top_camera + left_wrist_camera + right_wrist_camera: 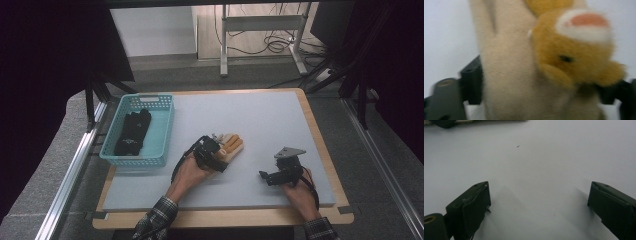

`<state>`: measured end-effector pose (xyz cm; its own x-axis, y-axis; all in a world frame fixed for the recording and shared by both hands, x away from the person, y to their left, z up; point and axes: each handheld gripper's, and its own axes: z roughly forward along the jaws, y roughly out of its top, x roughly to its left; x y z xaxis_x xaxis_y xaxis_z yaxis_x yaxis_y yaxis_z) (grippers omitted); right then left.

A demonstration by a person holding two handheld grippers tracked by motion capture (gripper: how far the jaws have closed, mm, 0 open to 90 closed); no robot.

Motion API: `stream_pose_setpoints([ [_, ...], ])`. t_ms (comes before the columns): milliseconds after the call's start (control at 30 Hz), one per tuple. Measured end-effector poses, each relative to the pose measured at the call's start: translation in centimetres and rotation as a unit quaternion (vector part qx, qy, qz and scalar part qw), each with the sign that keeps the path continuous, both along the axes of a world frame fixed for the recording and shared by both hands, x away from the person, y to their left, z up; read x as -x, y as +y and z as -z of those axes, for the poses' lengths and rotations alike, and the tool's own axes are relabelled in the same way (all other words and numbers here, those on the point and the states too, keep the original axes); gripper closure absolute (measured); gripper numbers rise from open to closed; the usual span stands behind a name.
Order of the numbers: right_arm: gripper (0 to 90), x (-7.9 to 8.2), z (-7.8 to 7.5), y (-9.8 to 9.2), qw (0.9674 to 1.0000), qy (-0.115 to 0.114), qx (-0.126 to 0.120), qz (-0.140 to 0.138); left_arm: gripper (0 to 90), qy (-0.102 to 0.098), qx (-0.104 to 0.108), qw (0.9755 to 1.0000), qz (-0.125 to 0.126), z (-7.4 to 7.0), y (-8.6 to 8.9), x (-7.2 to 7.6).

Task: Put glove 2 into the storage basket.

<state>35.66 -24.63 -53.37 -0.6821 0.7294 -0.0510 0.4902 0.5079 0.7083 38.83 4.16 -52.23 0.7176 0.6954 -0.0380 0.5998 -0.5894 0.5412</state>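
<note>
We judge the step in hand to be taking hold of the tan glove (pixel 506 75) with the left gripper (pixel 212 156). To do it well we would close squarely across the cuff, take both layers of cloth rather than a loose fold, and keep the plush animal face (pixel 576 52) sewn on the glove clear of the jaws so the cloth does not slip when lifted. In the left gripper view the glove lies between the two black jaws, its fingers pointing away from the tool; the cloth meets the jaws on both sides, but the blur keeps us from telling whether they press, so we record the grip as unsettled. The right gripper (pixel 280 175) rests low over the grey mat (pixel 544 162), jaws spread wide with nothing between them, well to the side of the glove. A teal basket (pixel 165 125) holding a black glove (pixel 132 132) stands beyond the left tool, on its outer side.
</note>
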Motion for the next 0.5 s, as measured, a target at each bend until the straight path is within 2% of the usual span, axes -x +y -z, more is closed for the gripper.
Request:
stream_pose_setpoints([
  [133,4.2,0.0,0.0,0.0,1.0,0.0,0.0,0.0,41.2,-0.001,-0.001,1.0,0.005,-0.37,-0.04,0.24],
  [233,4.3,0.0,0.0,0.0,1.0,0.0,0.0,0.0,52.1,0.002,-0.001,1.0,0.006,-0.54,-0.01,0.27],
  [333,4.3,0.0,0.0,0.0,1.0,0.0,0.0,0.0,58.7,0.002,-0.005,0.9999,0.011,-0.67,-0.08,0.38],
  [500,4.3,0.0,0.0,0.0,1.0,0.0,0.0,0.0,61.9,-0.008,-0.012,0.9998,0.011,-0.97,-0.3,0.58],
])
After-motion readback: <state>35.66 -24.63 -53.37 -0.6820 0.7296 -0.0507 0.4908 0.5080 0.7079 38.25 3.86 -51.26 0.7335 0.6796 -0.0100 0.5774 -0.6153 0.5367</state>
